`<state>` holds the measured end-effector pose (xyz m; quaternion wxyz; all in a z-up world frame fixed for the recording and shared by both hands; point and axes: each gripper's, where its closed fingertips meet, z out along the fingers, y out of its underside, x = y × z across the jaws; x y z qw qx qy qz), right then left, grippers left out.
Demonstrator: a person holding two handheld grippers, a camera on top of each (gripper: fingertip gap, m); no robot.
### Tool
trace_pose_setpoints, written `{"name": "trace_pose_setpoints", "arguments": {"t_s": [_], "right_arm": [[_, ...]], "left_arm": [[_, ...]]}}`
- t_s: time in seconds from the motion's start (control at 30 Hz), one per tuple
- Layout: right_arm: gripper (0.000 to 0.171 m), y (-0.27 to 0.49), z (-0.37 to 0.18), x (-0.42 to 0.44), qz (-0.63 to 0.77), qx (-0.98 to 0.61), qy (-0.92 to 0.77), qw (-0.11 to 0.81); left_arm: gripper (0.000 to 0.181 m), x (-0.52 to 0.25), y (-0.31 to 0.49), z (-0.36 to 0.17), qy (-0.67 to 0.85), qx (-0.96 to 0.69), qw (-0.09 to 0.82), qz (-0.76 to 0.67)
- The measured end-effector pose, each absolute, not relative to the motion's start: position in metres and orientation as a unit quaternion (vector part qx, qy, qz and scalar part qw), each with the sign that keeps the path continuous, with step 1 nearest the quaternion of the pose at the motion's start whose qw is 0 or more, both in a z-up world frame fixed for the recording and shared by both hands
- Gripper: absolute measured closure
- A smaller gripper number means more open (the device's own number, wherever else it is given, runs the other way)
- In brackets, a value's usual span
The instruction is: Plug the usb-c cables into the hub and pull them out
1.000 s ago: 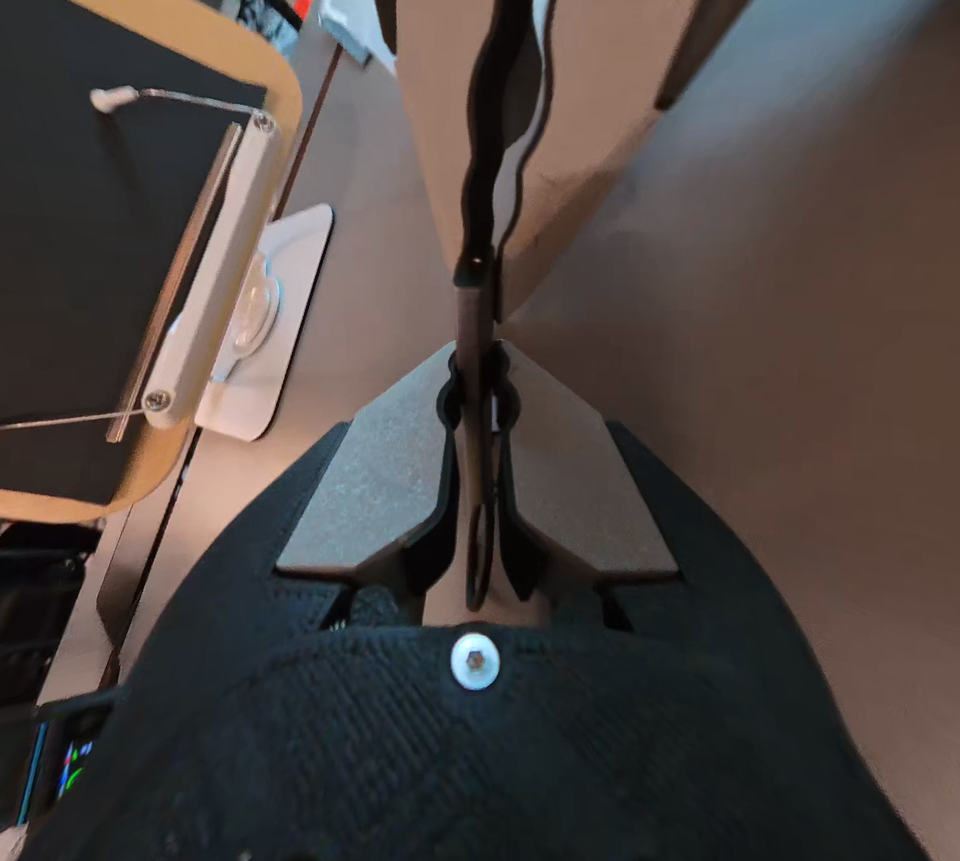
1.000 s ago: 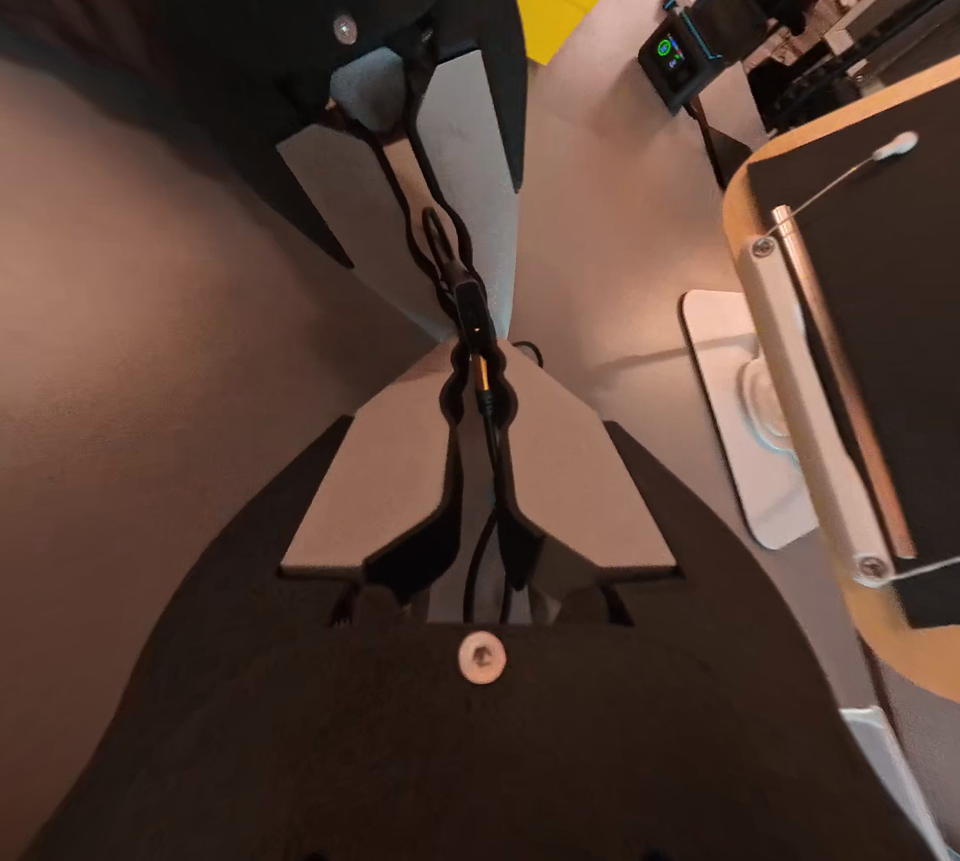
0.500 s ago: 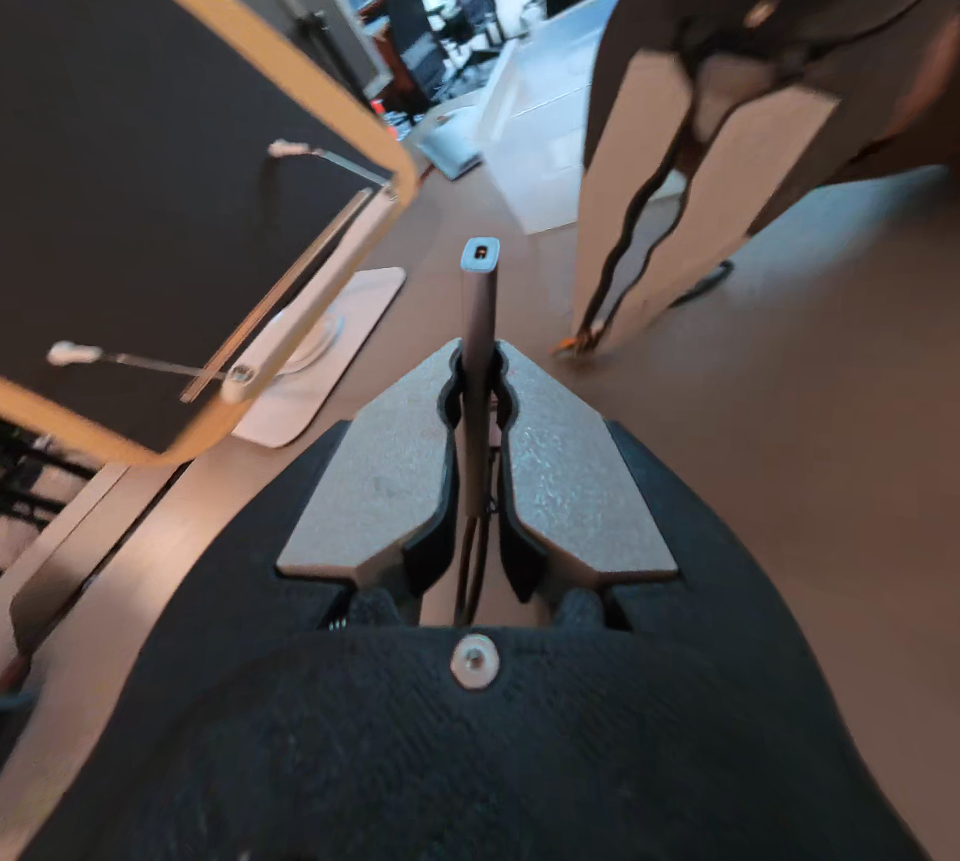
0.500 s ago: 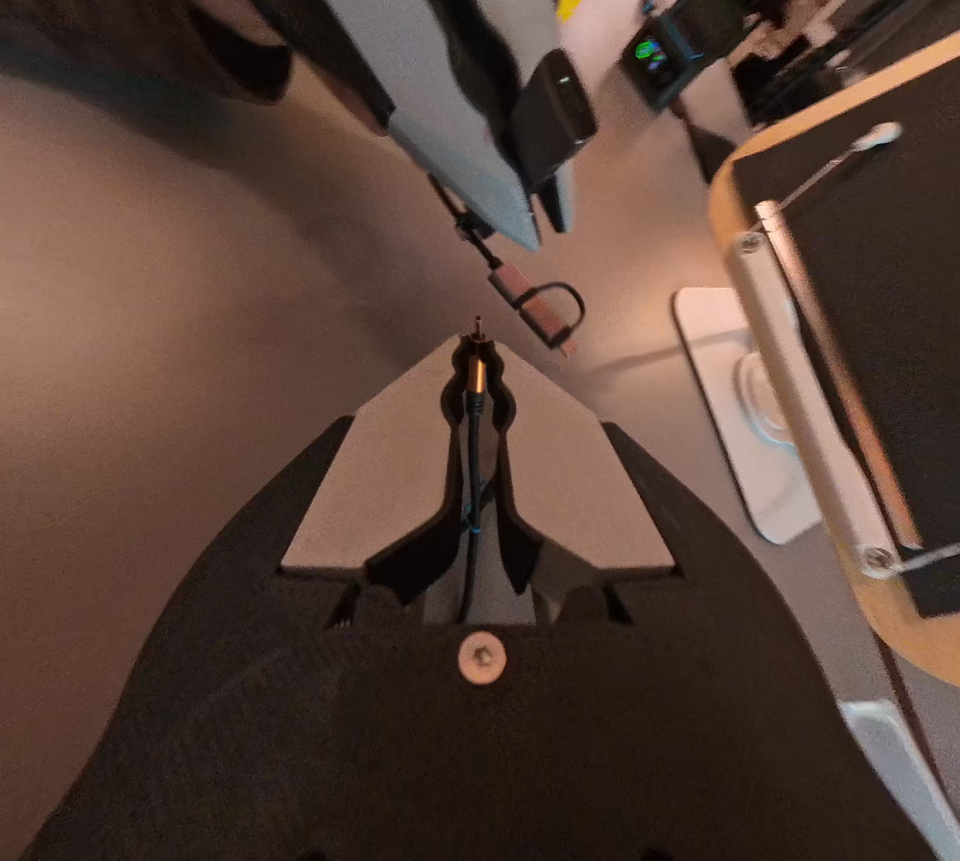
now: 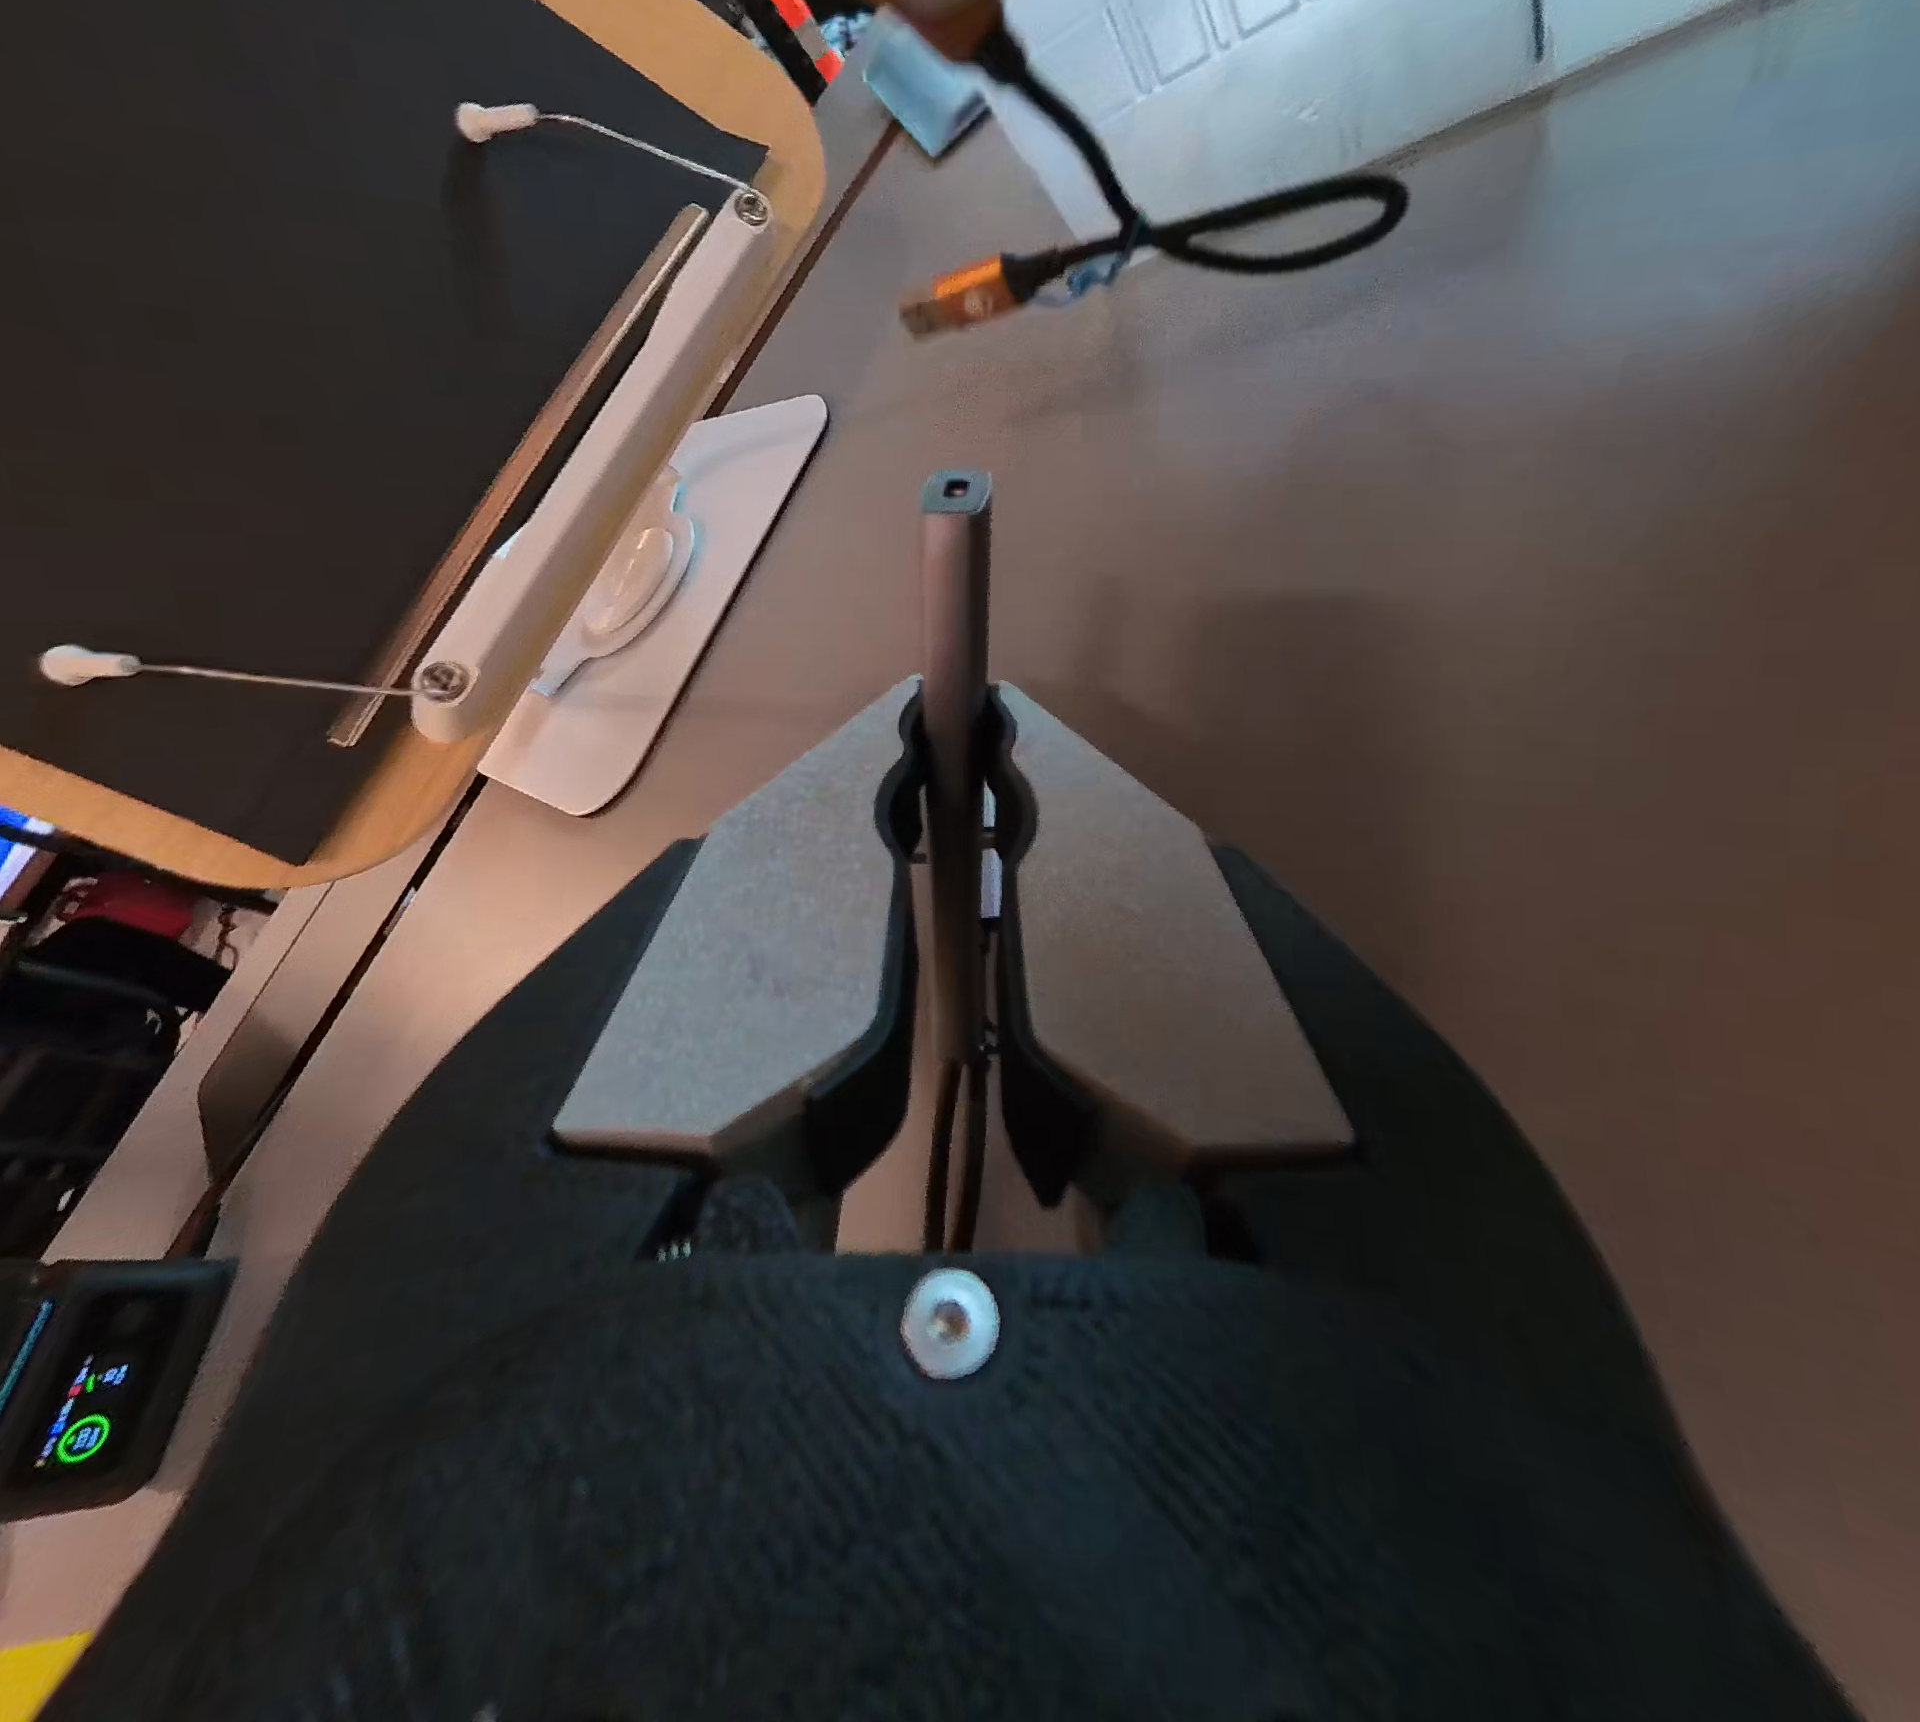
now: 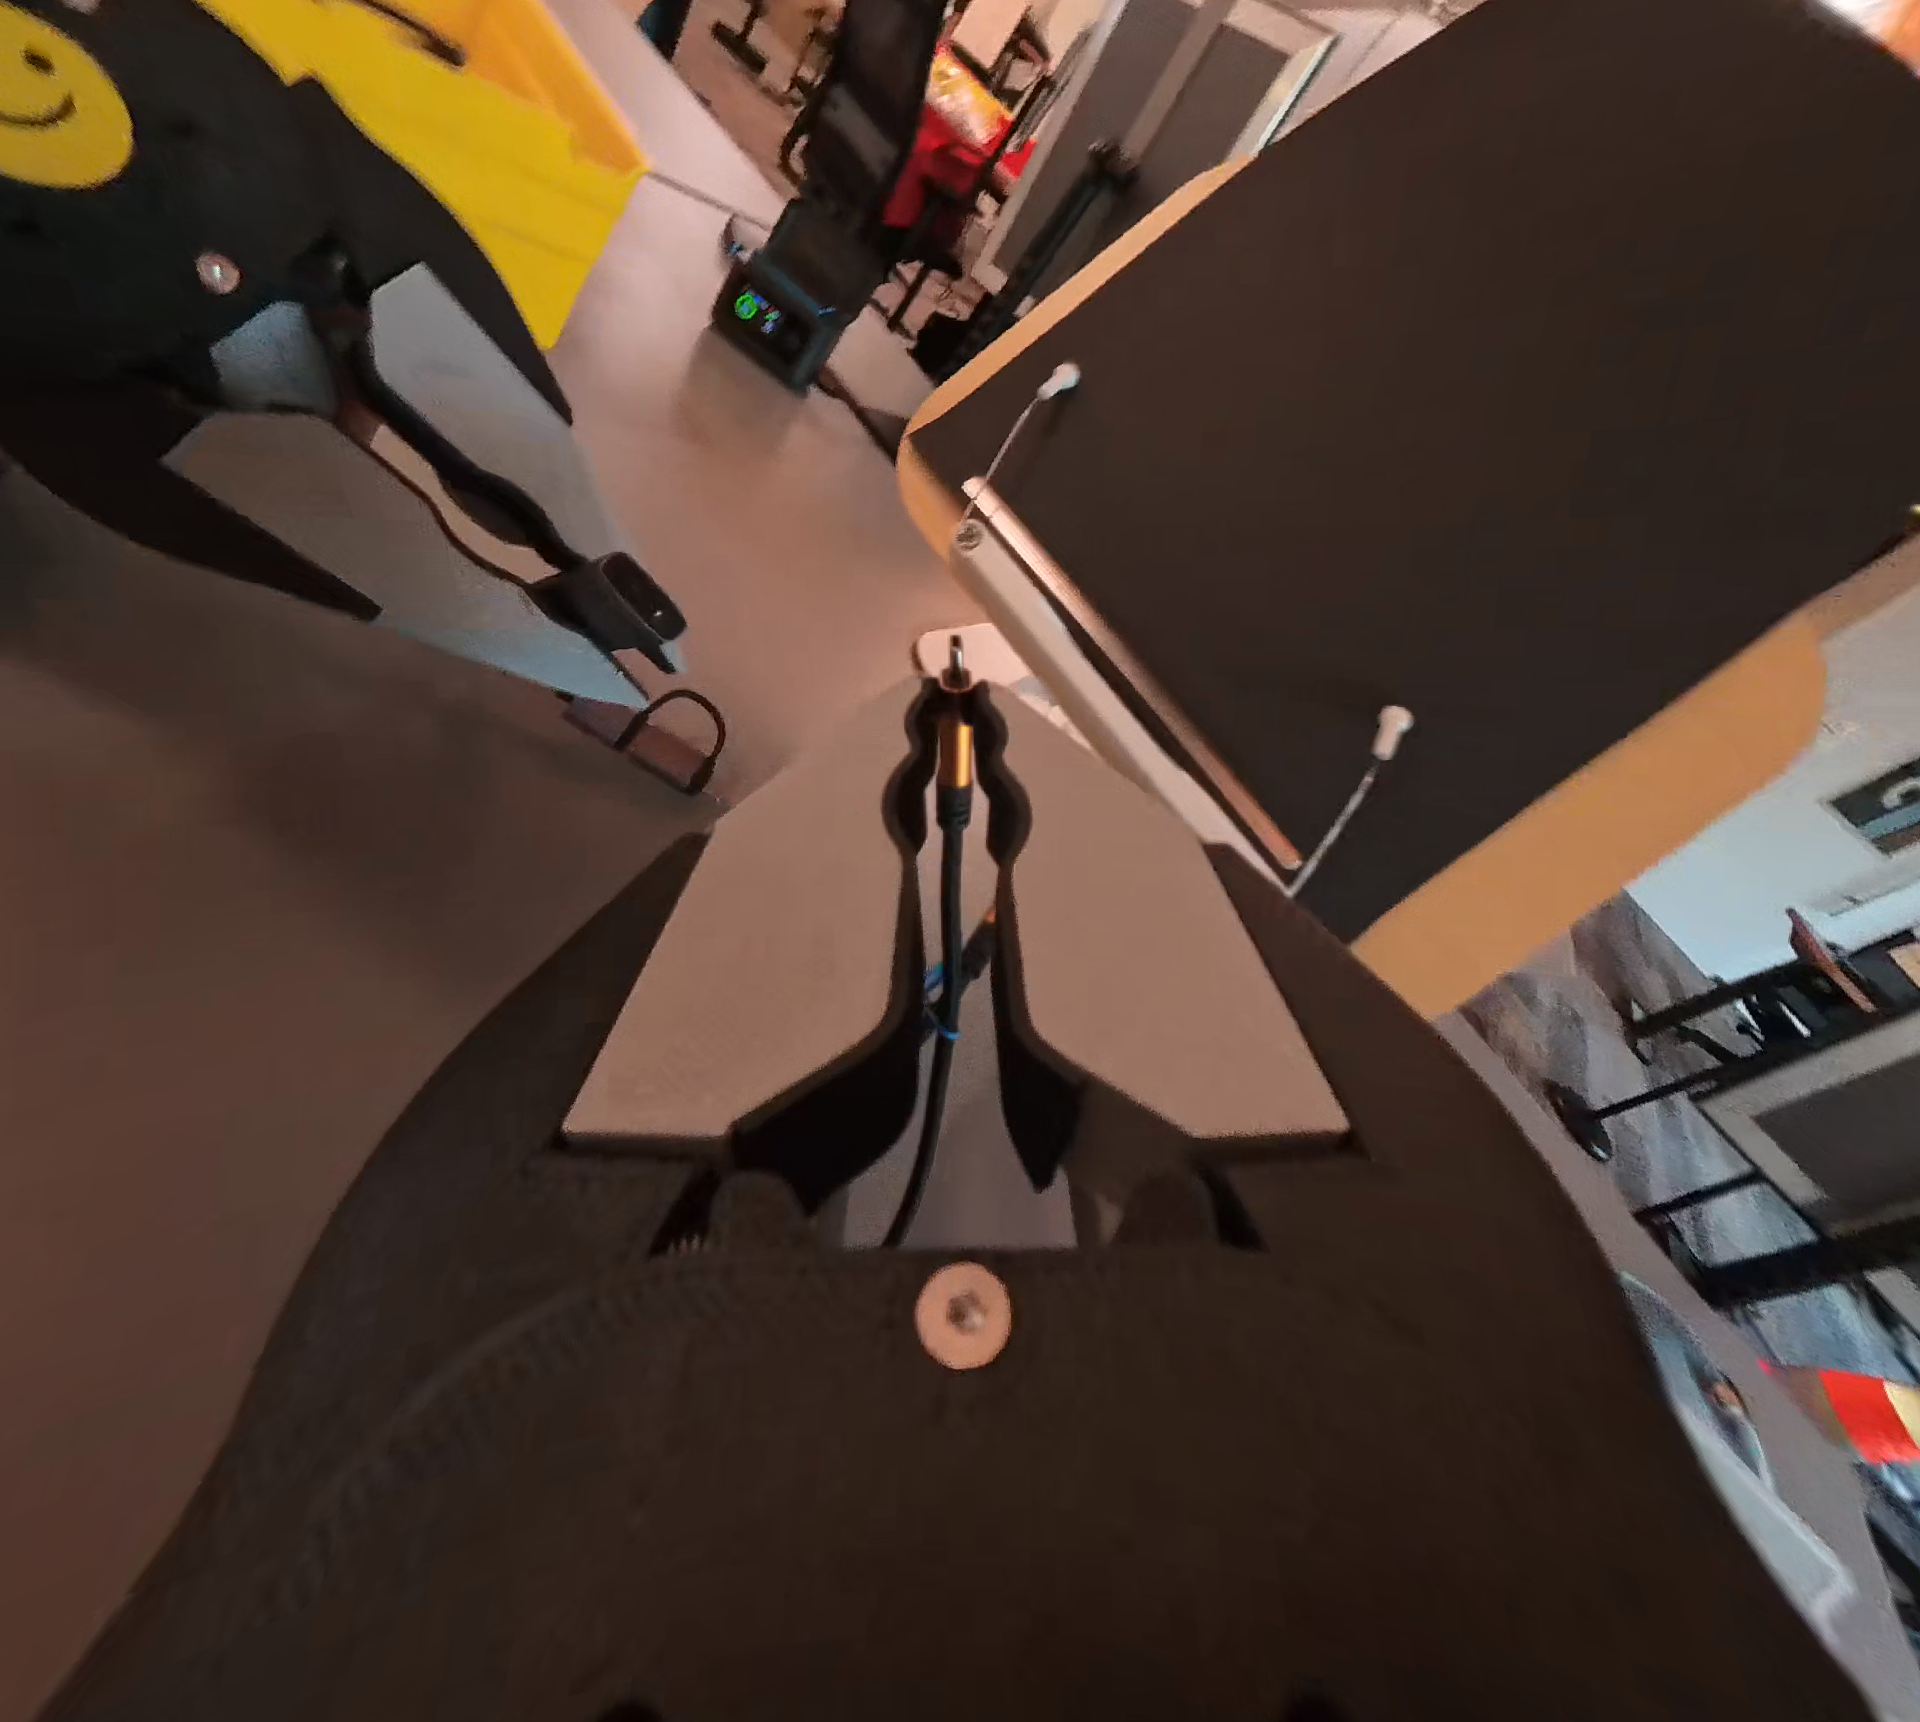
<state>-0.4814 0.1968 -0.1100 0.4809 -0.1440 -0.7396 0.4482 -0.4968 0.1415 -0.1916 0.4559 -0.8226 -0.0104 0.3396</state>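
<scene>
My left gripper (image 5: 954, 698) is shut on the slim dark grey hub (image 5: 954, 592), which sticks out past the fingertips with its end port empty. My right gripper (image 6: 956, 687) is shut on the black USB-C cable (image 6: 948, 903), with the gold-collared plug (image 6: 956, 753) pointing forward in free air. In the left wrist view the right gripper (image 5: 935, 10) is blurred at the top, and the cable (image 5: 1299, 218) loops down to its orange far plug (image 5: 966, 303) on the table. In the right wrist view the left gripper (image 6: 623, 685) holds the hub (image 6: 623, 597) at the left, apart from my plug.
A black panel with a wooden rim (image 5: 312, 270) stands on a white stand (image 5: 644, 633) to the left; it is on the right in the right wrist view (image 6: 1455, 425). Yellow bins (image 6: 416, 72) and a small device with a lit screen (image 6: 769, 316) sit behind. The brown table (image 5: 1455, 737) spreads to the right. About 11 cm separates my left fingertips from my right.
One second ago the plug sat in the hub's end port. It has come out, and the two grippers have moved apart, each still holding its part.
</scene>
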Motion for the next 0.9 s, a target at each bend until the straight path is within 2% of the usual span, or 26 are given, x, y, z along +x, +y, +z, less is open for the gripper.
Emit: {"name": "trace_pose_setpoints", "arguments": {"t_s": [0.2,0.33,0.43,0.53,0.57,0.6,0.67,0.8,0.9], "right_arm": [[0.169,0.227,-0.031,-0.42,0.51,-0.183,-0.68,0.494],[0.169,0.298,-0.001,-0.4,0.43,-0.256,-0.674,0.544],[0.169,0.356,-0.009,-0.397,0.367,-0.316,-0.674,0.558],[0.169,0.395,-0.054,-0.401,0.326,-0.387,-0.697,0.509],[0.166,0.403,-0.074,-0.403,0.318,-0.411,-0.707,0.48],[0.151,0.407,-0.092,-0.405,0.311,-0.432,-0.716,0.452],[0.133,0.409,-0.114,-0.407,0.301,-0.456,-0.725,0.418],[0.129,0.368,-0.095,-0.408,0.345,-0.402,-0.734,0.426],[0.127,0.293,-0.082,-0.402,0.419,-0.31,-0.767,0.374]], "left_arm": [[0.175,-0.5,0.137,-0.182,-0.02,-0.81,0.468,0.353],[0.175,-0.495,0.139,-0.177,-0.004,-0.803,0.469,0.367],[0.175,-0.49,0.142,-0.174,0.005,-0.798,0.477,0.367],[0.175,-0.483,0.146,-0.17,0.007,-0.793,0.503,0.343],[0.175,-0.48,0.147,-0.169,0.008,-0.792,0.514,0.329],[0.175,-0.476,0.149,-0.168,0.012,-0.791,0.526,0.313],[0.175,-0.473,0.15,-0.164,0.01,-0.785,0.547,0.291],[0.175,-0.469,0.149,-0.158,0.01,-0.776,0.57,0.27],[0.175,-0.454,0.154,-0.15,0.04,-0.761,0.598,0.248]]}}
